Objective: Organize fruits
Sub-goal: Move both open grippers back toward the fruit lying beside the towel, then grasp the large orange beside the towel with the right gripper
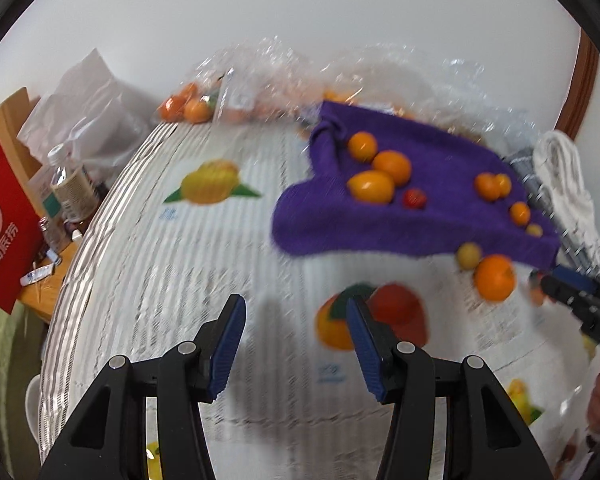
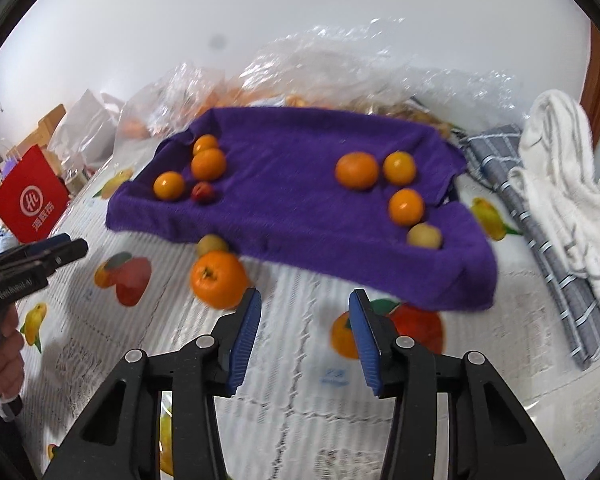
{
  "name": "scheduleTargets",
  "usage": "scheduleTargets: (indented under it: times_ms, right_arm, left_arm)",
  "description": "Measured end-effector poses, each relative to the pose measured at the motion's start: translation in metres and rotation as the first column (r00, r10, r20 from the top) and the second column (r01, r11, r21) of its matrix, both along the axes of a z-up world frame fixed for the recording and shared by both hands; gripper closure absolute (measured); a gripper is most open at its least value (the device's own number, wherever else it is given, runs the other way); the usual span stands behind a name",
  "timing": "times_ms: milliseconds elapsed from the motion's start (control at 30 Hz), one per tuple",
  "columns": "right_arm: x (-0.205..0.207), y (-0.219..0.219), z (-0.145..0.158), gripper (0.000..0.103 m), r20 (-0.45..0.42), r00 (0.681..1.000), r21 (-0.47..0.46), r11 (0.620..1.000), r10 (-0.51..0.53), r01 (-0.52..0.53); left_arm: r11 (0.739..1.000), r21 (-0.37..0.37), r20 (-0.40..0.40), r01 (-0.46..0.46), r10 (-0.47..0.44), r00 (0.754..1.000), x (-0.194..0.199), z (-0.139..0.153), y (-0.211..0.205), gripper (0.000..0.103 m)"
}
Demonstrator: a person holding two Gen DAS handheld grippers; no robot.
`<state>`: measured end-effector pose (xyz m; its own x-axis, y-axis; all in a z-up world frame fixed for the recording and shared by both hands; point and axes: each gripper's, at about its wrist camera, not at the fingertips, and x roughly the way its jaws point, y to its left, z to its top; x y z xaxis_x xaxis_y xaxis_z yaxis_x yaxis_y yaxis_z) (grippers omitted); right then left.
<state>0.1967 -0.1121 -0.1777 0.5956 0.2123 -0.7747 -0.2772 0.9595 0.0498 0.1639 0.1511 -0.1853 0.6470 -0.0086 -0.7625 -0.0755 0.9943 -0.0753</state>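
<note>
Fruit lies mostly on the purple towel (image 2: 300, 200); one large orange (image 2: 219, 284) sits off it at ten o'clock of the right gripper (image 2: 305, 334). Both tongs spread, empty, left gripper (image 1: 296, 346) idle. Next, probably: close around that stray orange.

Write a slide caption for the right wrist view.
Open right hand-held gripper approaches large orange beside purple towel.

Purple towel (image 2: 292, 200): matt, napped cloth. Oranges (image 2: 357, 170): smooth, slightly glossy skin. Printed cover (image 2: 300, 360): ribbed, quilted texture. Plastic bags (image 2: 340, 60): clear, crinkled, glossy film. Gripper pads (image 2: 244, 340): ribbed blue, on black matt plastic.
</note>
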Motion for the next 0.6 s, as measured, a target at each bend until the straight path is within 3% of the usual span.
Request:
scheduleTargets:
  times_ms: [300, 600]
  right_arm:
    - [-0.005, 0.014, -0.004, 0.057, -0.003, 1.000, 0.045, 0.999, 0.015, -0.015]
    - [0.005, 0.035, -0.013, 0.057, -0.027, 0.998, 0.088, 0.994, 0.065, -0.063]
  left_arm:
    - [0.999, -0.048, 0.018, -0.005, 0.006, 1.000, -0.007, -0.008, 0.016, 0.053]
    - [0.999, -0.049, 0.020, -0.024, 0.025, 0.999, -0.009, -0.012, 0.017, 0.053]
